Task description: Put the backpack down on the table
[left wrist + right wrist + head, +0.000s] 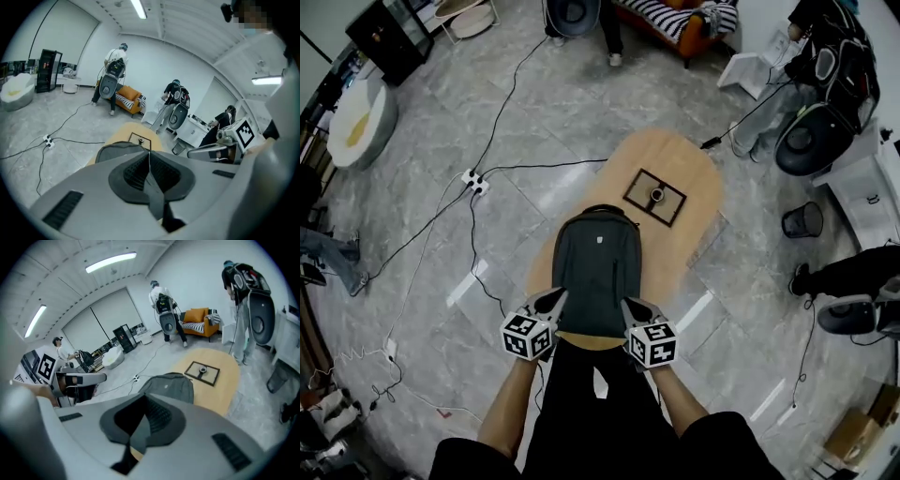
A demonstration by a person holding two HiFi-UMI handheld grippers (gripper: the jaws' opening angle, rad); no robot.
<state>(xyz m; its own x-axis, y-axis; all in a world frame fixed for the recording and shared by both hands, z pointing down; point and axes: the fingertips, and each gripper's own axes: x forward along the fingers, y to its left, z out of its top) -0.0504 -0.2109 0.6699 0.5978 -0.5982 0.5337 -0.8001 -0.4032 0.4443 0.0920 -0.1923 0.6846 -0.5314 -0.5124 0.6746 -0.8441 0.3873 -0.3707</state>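
A dark grey backpack (598, 267) lies lengthwise over the oval wooden table (694, 178), its near end between my two grippers. My left gripper (553, 302) is shut on a grey backpack strap (157, 197) that hangs down from its closed jaws. My right gripper (630, 307) is likewise shut on a strap (138, 434). In the left gripper view the backpack (117, 151) shows beyond the jaws, as it does in the right gripper view (171, 383). Whether the pack's underside rests on the table I cannot tell.
A black-framed square mat (656, 197) with a small round object sits on the table's far half. Cables and a power strip (474, 181) cross the floor at left. A black bin (802, 220) and several people stand around the room.
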